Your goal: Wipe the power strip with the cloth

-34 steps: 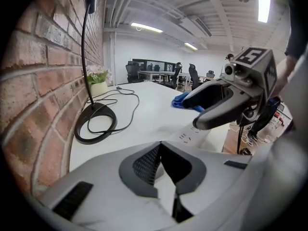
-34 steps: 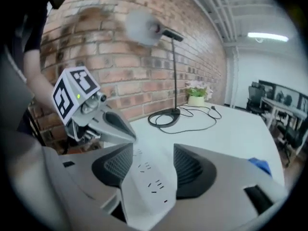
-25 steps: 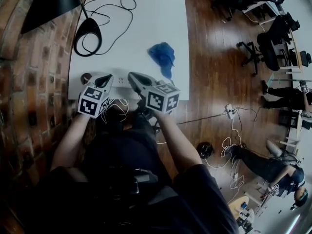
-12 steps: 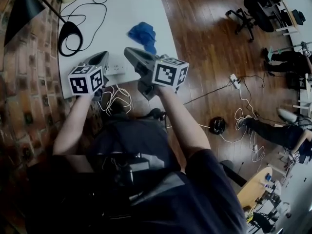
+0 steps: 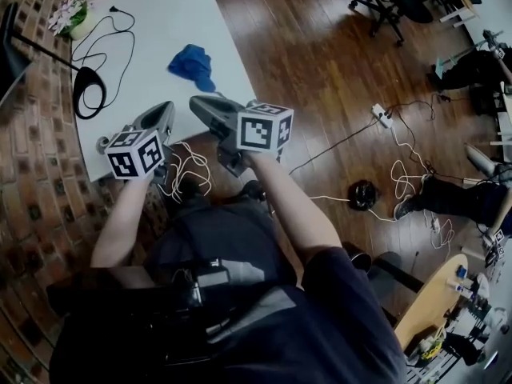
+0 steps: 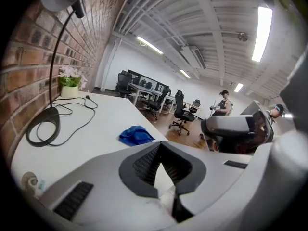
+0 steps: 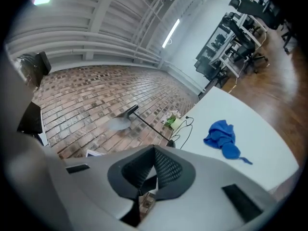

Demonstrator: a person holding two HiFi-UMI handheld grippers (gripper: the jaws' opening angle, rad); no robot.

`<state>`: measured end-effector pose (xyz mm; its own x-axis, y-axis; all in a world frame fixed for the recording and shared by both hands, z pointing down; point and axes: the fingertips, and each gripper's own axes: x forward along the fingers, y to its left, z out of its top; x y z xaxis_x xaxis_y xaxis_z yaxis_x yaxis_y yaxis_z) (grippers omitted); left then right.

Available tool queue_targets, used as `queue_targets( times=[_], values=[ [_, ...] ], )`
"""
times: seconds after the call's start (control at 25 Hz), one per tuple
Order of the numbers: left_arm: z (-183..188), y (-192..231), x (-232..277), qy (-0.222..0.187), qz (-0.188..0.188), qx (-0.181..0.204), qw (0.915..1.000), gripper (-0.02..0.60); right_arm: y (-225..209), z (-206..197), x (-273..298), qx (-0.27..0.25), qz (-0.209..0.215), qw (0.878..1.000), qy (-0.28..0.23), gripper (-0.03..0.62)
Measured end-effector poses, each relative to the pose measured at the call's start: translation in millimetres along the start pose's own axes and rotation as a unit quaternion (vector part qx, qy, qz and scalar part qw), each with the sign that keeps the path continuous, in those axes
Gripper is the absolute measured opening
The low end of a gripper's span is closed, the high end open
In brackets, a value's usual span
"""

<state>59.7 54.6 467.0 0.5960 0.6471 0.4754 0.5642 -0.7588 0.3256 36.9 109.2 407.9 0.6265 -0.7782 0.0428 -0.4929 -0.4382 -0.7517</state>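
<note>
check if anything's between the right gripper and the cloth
Nothing visible. Only bare table lies between the right gripper, shut and empty, and the cloth, which lies alone near the table's right edge. The lamp base and cable sit off to the left, clear of that path.

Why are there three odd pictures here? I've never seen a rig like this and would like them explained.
There is no robot. A person holds a two-jaw gripper in each hand, the left gripper and the right gripper. The patterned cubes are parts of the grippers.

The head view comes from a camera on the person's head, looking steeply down. Each gripper view comes from a camera riding on that gripper, looking along its jaws.

On the white table are a crumpled blue cloth, a black desk lamp and a small pot of flowers.

Both grippers are shut and hold nothing, over the table's near edge. I cannot make out a power strip here.
</note>
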Motion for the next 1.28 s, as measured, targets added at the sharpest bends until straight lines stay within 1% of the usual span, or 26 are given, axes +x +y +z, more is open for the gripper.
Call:
queue_targets(
  times=[0.12, 0.16, 0.24, 0.4, 0.6, 0.72, 0.84, 0.96, 1.04, 1.16, 1.28],
  values=[
    [1.0, -39.5, 13.0, 0.006, -0.03, 0.036, 0.9989, -0.005, 14.1, 4.5, -29.7, -0.012, 0.04, 0.999, -0.009, -0.02],
    [4.2, -50.6, 18.2, 0.006, -0.038, 0.047, 0.9982, -0.005, 17.6, 7.6, -38.4, -0.021, 0.048, 0.999, -0.011, -0.02],
    [12.1, -69.5, 28.6, 0.004, -0.05, 0.063, 0.9967, -0.005, 19.0, 15.2, -55.2, -0.037, 0.049, 0.998, -0.018, -0.02],
    [13.0, -108.4, 46.0, 0.009, -0.069, 0.083, 0.9941, -0.005, 6.0, 30.9, -101.6, -0.046, 0.026, 0.998, -0.041, -0.021],
    [21.2, -161.6, 70.9, 0.016, -0.078, 0.12, 0.9895, -0.005, -10.0, 58.0, -166.2, -0.048, 0.012, 0.996, -0.079, -0.021],
    [26.5, -193.3, 85.8, 0.015, -0.084, 0.139, 0.9866, -0.005, -21.0, 67.4, -201.6, -0.045, -0.002, 0.995, -0.091, -0.021],
    [23.9, -222.2, 96.3, 0.019, -0.094, 0.148, 0.9843, -0.005, -29.6, 71.1, -232.5, -0.04, -0.021, 0.995, -0.093, -0.021],
    [17.5, -245.4, 110.3, 0.034, -0.11, 0.152, 0.9817, -0.005, -35.8, 78.8, -257.4, -0.039, -0.038, 0.993, -0.102, -0.021],
    [12.8, -259.6, 120.6, 0.046, -0.129, 0.158, 0.978, -0.005, -40.0, 83.6, -269.3, -0.041, -0.048, 0.992, -0.109, -0.021],
    [6.0, -281.8, 133.9, 0.061, -0.163, 0.178, 0.9686, -0.005, -48.5, 87.4, -284.5, -0.039, -0.062, 0.99, -0.117, -0.021],
    [11.7, -302.2, 148.8, 0.062, -0.189, 0.192, 0.9609, -0.005, -56.0, 98.7, -299.3, -0.038, -0.074, 0.987, -0.134, -0.021]
  ],
)
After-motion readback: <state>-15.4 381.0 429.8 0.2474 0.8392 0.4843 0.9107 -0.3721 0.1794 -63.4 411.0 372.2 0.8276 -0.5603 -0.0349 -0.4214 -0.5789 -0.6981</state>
